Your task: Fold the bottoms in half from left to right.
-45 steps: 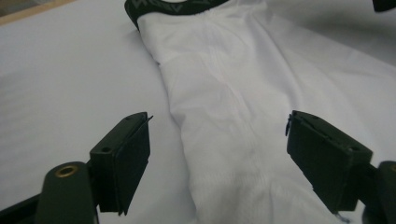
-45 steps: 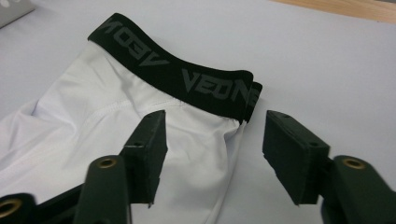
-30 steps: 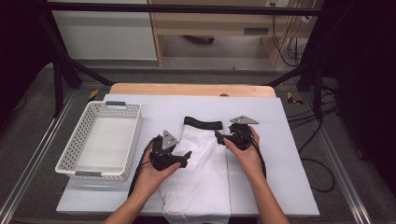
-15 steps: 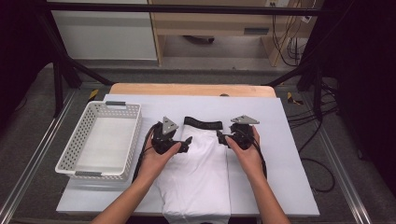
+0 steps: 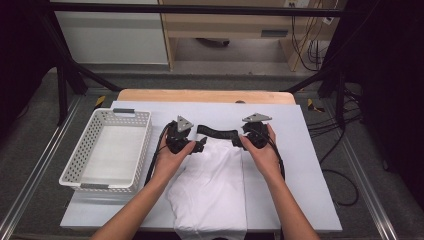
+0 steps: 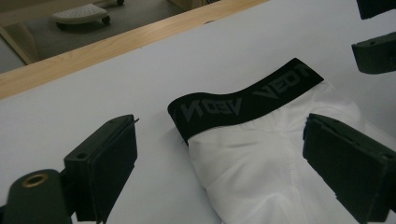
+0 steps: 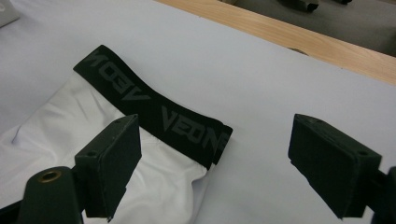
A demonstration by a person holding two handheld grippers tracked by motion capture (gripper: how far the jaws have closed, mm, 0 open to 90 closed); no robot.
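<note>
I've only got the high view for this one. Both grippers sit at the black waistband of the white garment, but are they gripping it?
Observer: No. The left gripper view has the left gripper wide open, with the waistband's end and white fabric between its jaws, unpinched.
Operator: And the right one?
Observer: The right gripper is open too. The other end of the band lies between its jaws, not clamped.
Operator: Any marking on the band?
Observer: Grey lettering runs along it, readable as VEON in the right gripper view.
</note>
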